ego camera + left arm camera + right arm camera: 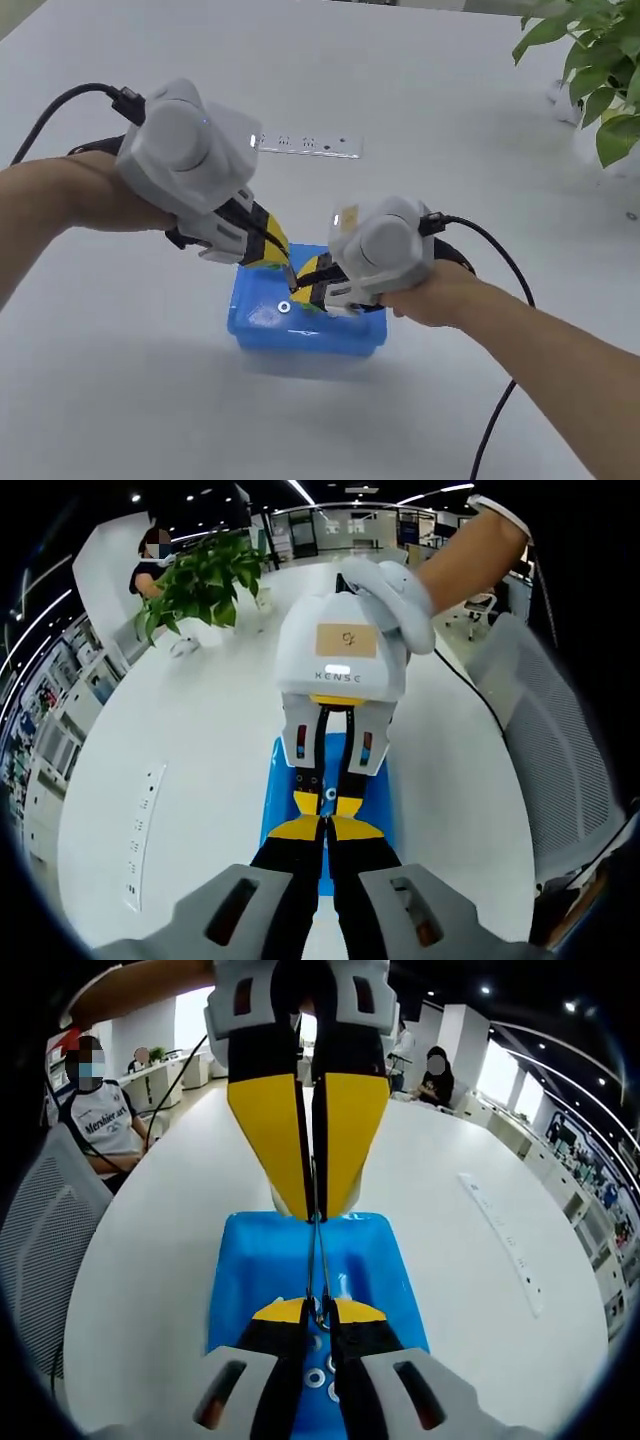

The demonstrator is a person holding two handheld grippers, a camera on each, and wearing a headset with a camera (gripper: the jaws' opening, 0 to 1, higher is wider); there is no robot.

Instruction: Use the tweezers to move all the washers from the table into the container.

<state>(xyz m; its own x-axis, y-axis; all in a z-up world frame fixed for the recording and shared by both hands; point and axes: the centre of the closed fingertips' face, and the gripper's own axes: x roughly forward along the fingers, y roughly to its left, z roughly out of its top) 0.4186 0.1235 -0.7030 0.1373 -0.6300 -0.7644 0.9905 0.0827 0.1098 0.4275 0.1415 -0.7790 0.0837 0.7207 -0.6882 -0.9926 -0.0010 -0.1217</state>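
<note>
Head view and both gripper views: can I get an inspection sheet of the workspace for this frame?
Surface: white table, smooth and evenly lit.
Job's things: blue container with washers inside; tweezers held above it.
Clutter: white power strip on the table.
Grippers: left gripper and right gripper meet tip to tip over the container, the jaws of both shut on the tweezers.
Cables: one black cable from the left gripper, another from the right.
Surroundings: green plant at the table's far corner; seated people in an office behind.
</note>
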